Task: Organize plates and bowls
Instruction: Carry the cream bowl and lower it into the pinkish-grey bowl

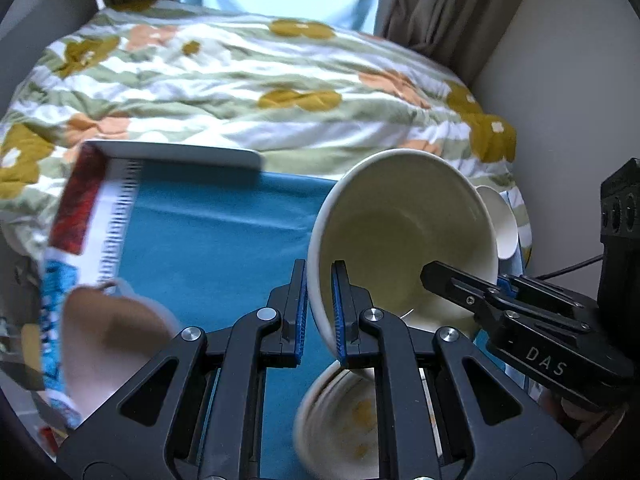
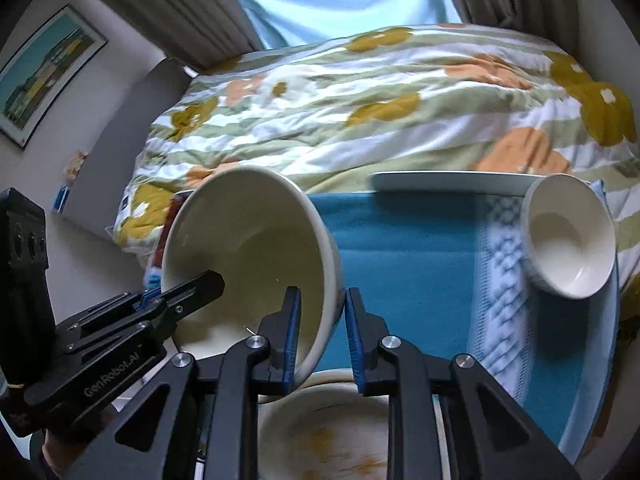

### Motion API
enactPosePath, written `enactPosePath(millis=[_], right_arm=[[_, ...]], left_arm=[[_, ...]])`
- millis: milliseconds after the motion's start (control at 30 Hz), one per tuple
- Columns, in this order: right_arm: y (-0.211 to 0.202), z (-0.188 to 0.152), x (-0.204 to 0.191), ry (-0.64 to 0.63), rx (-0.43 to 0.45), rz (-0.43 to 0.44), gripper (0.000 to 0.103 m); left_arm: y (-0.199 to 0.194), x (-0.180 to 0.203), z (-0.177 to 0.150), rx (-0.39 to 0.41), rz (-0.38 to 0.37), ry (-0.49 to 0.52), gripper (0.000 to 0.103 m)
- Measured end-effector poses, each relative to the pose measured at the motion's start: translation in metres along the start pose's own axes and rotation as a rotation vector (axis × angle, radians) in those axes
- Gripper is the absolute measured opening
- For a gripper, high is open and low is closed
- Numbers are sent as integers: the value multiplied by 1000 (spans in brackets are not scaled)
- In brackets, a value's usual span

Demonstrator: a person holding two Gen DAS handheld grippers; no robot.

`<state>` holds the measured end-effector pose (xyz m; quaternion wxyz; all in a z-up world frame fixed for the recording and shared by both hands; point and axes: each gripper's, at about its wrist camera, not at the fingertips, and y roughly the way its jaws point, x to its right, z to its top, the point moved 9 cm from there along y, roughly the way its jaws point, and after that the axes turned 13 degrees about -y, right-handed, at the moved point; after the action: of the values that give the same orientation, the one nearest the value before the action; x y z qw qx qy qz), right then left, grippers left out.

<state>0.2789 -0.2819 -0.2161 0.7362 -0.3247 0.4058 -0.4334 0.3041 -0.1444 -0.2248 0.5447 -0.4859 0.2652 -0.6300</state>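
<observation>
A large cream bowl [image 1: 400, 232] [image 2: 248, 240] hangs tilted above the blue cloth, held from two sides. My left gripper [image 1: 320, 276] [image 2: 212, 280] is shut on its left rim, one pad inside the bowl and one outside. On the opposite rim my right gripper [image 2: 323, 300] [image 1: 436, 276] is shut in the same way. Directly below sits a white bowl with orange stains [image 1: 340, 420] [image 2: 332, 436], partly hidden by the fingers. A small white bowl [image 2: 568, 236] [image 1: 502, 224] stands to the right. At the cloth's far edge lies a white plate [image 2: 456, 182] [image 1: 176, 154].
The blue cloth [image 1: 216, 248] [image 2: 404, 264] covers the table in front of a bed with a flowered quilt [image 1: 248, 80]. A blurred brownish bowl [image 1: 108, 336] sits at the near left. A wall [image 1: 560, 100] is close on the right, and curtains hang behind.
</observation>
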Motion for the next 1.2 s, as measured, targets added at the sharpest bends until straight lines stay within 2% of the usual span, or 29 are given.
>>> enactPosePath(millis=[267, 433, 633, 767, 933, 1200], right_arm=[[22, 5, -103, -80, -18, 38, 20], [51, -6, -153, -105, -65, 65, 20], [89, -31, -181, -65, -139, 57, 20], [106, -45, -185, -34, -182, 32, 20], [125, -62, -184, -5, -232, 21, 20], [137, -66, -178, 25, -261, 13, 20]], left_arm=[[-54, -100, 0, 33, 23, -46, 10], [-63, -160, -9, 13, 58, -67, 10], [-46, -213, -32, -72, 77, -64, 10], [-29, -226, -40, -121, 70, -48, 10], [-10, -229, -43, -143, 78, -23, 10], [11, -232, -42, -176, 90, 4, 10]])
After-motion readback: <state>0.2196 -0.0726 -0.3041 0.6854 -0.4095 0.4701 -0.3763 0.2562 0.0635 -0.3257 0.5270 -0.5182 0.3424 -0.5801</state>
